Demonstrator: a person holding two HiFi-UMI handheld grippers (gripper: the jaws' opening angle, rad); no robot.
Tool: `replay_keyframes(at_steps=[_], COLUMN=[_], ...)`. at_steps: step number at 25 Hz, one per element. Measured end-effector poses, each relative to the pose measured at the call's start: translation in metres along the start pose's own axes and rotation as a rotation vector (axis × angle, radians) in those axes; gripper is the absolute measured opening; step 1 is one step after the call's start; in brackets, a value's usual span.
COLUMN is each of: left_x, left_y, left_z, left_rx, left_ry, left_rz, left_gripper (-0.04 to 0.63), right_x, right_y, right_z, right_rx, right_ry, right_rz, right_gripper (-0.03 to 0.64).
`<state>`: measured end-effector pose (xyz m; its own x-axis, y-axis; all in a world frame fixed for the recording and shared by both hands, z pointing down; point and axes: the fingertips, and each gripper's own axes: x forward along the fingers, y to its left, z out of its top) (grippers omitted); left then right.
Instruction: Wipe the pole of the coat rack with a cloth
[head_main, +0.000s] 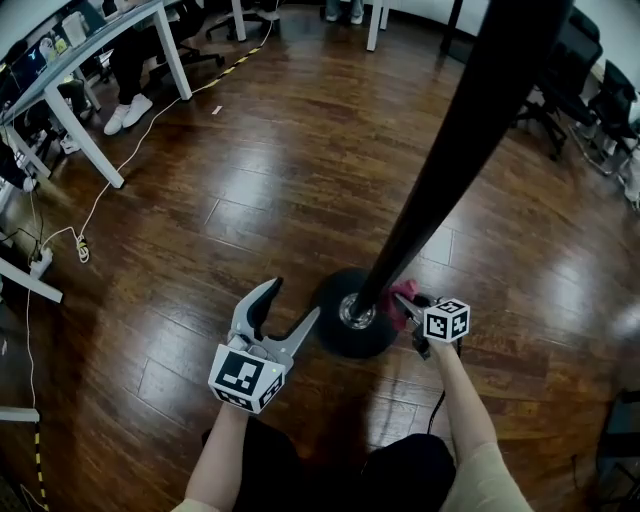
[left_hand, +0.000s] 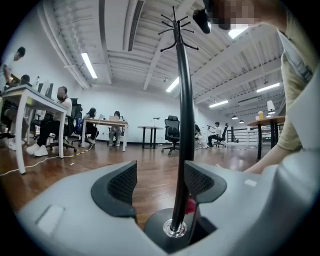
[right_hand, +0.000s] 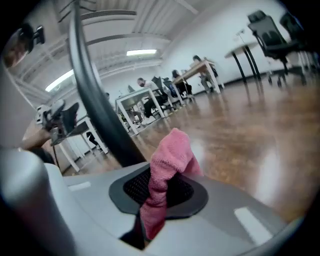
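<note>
The coat rack's black pole (head_main: 440, 160) rises from a round black base (head_main: 335, 335) on the wood floor. My right gripper (head_main: 412, 310) is shut on a pink cloth (head_main: 403, 292), which it holds against the pole's foot on the right side. In the right gripper view the cloth (right_hand: 167, 172) bulges out from the shut jaws, with the pole (right_hand: 92, 107) close on the left. My left gripper (head_main: 287, 308) stands open just left of the base, holding nothing. In the left gripper view the pole (left_hand: 185, 125) and base (left_hand: 167, 232) show beyond the open jaws, with the cloth (left_hand: 190, 205) behind the pole.
White desks (head_main: 90, 60) with seated people stand at the far left. A white cable (head_main: 110, 185) runs across the floor there. Office chairs (head_main: 590, 90) stand at the far right. The person's legs (head_main: 400, 475) are at the bottom.
</note>
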<state>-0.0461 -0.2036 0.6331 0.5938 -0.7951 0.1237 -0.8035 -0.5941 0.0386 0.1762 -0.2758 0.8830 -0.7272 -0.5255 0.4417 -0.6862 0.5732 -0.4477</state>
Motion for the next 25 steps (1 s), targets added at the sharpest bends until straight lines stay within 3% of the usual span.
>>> replay_keyframes(at_steps=[5,8,10,14,17,20,22,25], left_x=[0.023,0.025,0.026,0.042,0.043,0.035,0.037,0.045], left_y=[0.011,0.002,0.001,-0.003,0.005,0.005,-0.003,-0.018], left_z=[-0.018,-0.03,-0.03,-0.015,0.007,0.003,-0.02,-0.042], left_rx=[-0.07,0.008,0.006,0.011,0.002,-0.057,-0.049,0.007], left_ry=[-0.044,-0.016,-0.027,-0.051,-0.095,-0.13,-0.087,-0.025], left_rz=[0.015,-0.046,-0.086,-0.204,-0.199,-0.188,-0.206,-0.233], left_gripper=[0.264,0.264,0.262,0.244,0.244,0.244,0.247,0.252], right_x=[-0.12,-0.172,-0.202,-0.243,-0.259,-0.273,-0.28,-0.277], right_y=[0.102,0.185,0.232,0.312,0.354,0.4,0.436,0.47], right_z=[0.139,0.215,0.264,0.354,0.403,0.453,0.484,0.524], right_rx=[-0.512,-0.774,-0.914,-1.135,-1.319,-1.597,-1.782,-1.957], right_ry=[-0.157,-0.246,-0.316,-0.43,-0.428,-0.421,-0.439,-0.402], right_rz=[-0.056,-0.074,-0.13,-0.285,-0.426,-0.618,-0.729,-0.853], right_gripper=[0.052,0.052,0.054,0.054,0.052,0.052,0.052,0.052])
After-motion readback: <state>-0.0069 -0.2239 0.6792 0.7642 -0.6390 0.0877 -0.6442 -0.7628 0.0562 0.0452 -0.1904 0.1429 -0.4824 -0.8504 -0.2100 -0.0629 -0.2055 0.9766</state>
